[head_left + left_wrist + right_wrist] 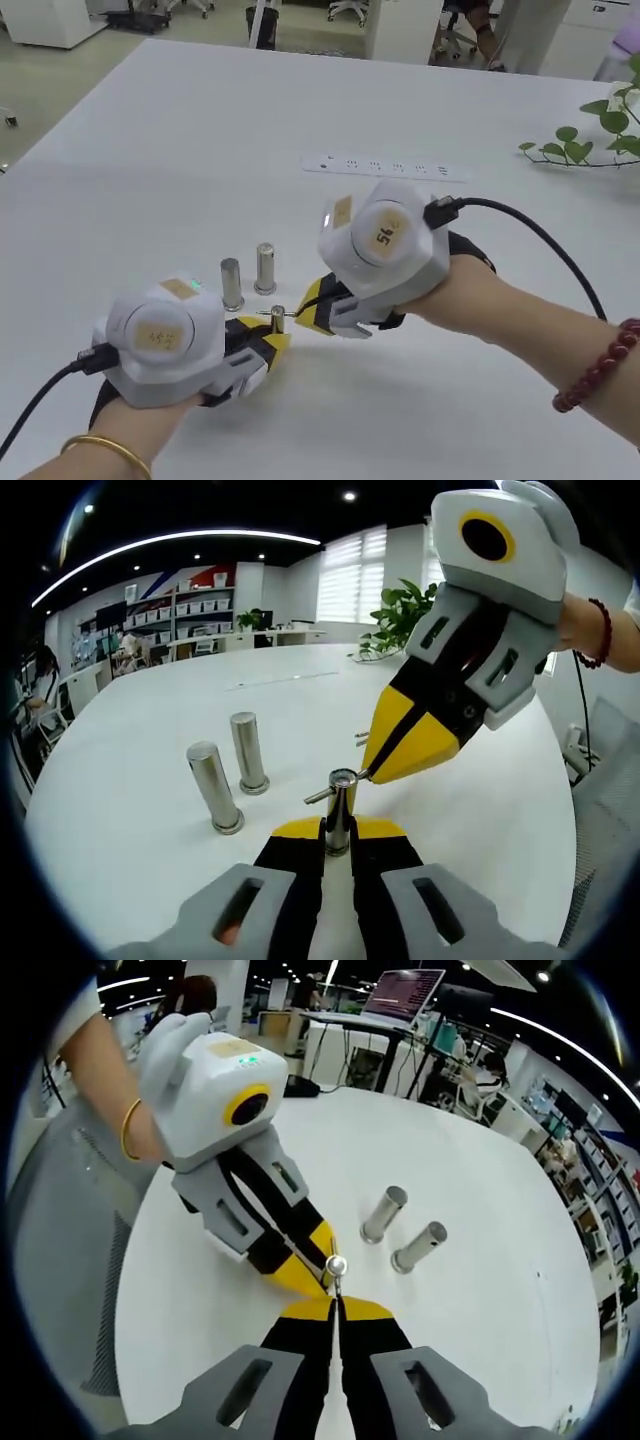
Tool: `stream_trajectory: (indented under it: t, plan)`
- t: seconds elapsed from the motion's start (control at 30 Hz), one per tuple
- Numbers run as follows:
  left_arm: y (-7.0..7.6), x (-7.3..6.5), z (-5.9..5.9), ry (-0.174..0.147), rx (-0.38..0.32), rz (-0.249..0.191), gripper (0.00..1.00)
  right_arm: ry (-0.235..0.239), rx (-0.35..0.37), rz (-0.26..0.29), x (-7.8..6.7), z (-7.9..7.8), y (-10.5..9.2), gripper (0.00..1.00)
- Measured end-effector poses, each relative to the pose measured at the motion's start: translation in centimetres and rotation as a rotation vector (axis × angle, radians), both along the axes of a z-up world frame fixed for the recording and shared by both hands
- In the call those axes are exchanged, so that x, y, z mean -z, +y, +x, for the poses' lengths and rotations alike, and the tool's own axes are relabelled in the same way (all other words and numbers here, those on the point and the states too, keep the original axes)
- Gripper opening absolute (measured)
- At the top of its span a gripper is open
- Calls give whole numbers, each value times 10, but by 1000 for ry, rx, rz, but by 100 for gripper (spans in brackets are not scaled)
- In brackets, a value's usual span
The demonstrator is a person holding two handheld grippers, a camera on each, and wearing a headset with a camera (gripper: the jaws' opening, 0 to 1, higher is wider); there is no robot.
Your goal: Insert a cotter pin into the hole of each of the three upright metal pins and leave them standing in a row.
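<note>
Head view: white table [200,130] is seen w/ its far and left edges well apart from the work. Wide bare top is left beyond the grippers and to the right. Power strip [385,167] is laid flat well beyond the pins. Plant [600,130] is hung over the far-right corner. Black cable [480,203] is run from the right gripper [305,312] off to the right, over the forearm.

Metal pin [278,318] is stood upright btwn the two grippers' tips. Two free pins [231,284] are stood upright just beside each other, near it on the far-left side, touched by nothing.

Left gripper [272,343] is closed narrow on the metal pin. In left gripper view the lower shaft is clamped btwn the yellow-tipped jaws. Whether the base is touching the table cannot be told.

Right gripper is held at the pin's head from the right, jaws nearly together, pinched on the cotter pin [318,796]. The cotter pin is set crosswise thru the head, w/ one end stuck out on the side away from the right gripper. In right gripper view its thin stem is seen btwn the jaw tips, pointed at the pin's round top.
</note>
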State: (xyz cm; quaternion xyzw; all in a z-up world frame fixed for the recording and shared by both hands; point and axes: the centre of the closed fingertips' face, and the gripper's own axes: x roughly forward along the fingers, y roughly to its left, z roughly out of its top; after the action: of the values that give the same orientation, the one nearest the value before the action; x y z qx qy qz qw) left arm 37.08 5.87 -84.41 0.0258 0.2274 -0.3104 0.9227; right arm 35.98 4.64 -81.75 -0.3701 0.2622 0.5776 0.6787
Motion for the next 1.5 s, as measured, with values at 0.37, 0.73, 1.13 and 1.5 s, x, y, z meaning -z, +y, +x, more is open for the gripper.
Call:
stream_trajectory:
  t: [0.37, 0.73, 1.13, 1.5]
  plan:
    - [-1, 1, 0, 1, 6, -1, 7, 3, 12, 6, 2, 1, 5, 3]
    - [-1, 3, 0, 6, 4, 10, 8, 27, 43, 27, 2, 1, 6, 5]
    - [-1, 5, 1, 11, 9, 16, 7, 44, 69, 44, 2, 2, 3, 7]
    - [4, 6, 8, 8, -9, 12, 7, 56, 92, 46, 5, 3, -4, 8]
